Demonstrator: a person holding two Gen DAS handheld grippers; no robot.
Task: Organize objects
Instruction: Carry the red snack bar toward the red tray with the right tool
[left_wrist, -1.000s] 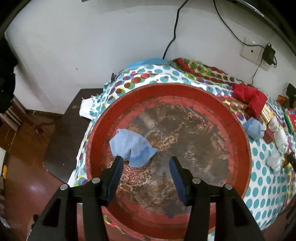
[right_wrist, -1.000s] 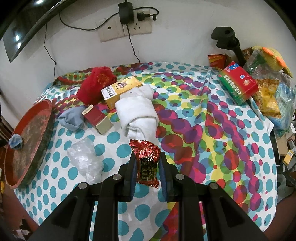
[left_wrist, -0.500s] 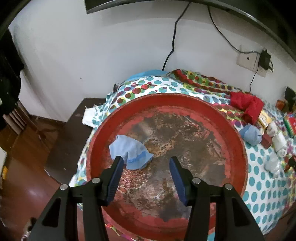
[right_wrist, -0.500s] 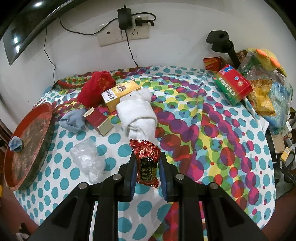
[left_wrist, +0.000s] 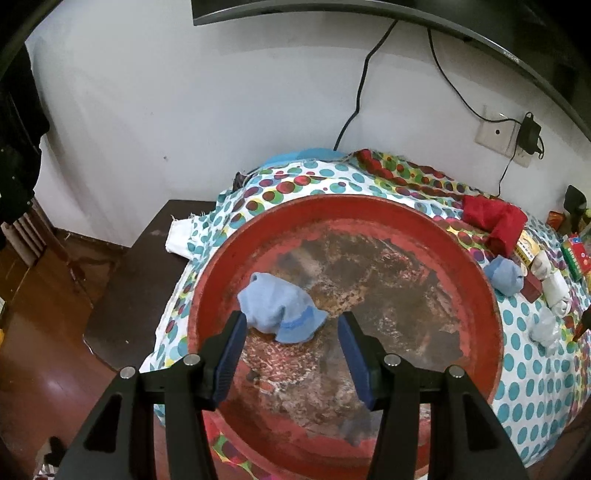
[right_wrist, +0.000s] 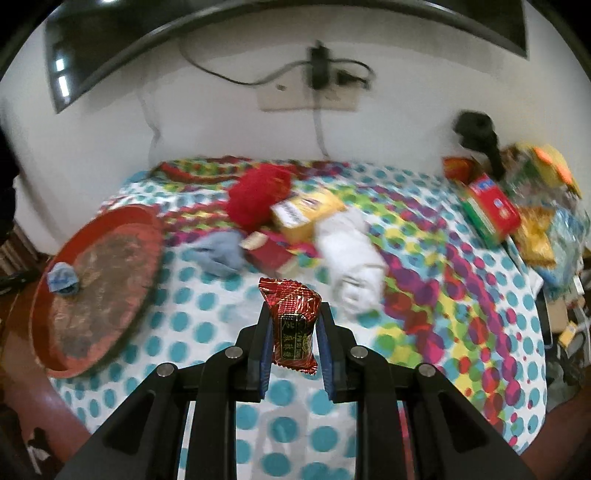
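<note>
My right gripper (right_wrist: 293, 341) is pinching a red foil snack packet (right_wrist: 291, 325) upright between its blue pads, above the polka-dot tablecloth (right_wrist: 207, 332). My left gripper (left_wrist: 291, 350) hangs spread over the round red tray (left_wrist: 476, 266), nothing between its fingers; a light blue sock (left_wrist: 280, 310) lies in the tray just beyond the left finger. From the right wrist view I see the tray at the table's left edge, with a second blue sock (right_wrist: 218, 251), a red cloth (right_wrist: 258, 195), a yellow box (right_wrist: 306, 214) and a rolled white cloth (right_wrist: 351, 258) beyond the packet, all blurred.

Red tray (left_wrist: 476, 273); blue sock (left_wrist: 280, 310); polka-dot cloth (right_wrist: 207, 332), blurred.
</note>
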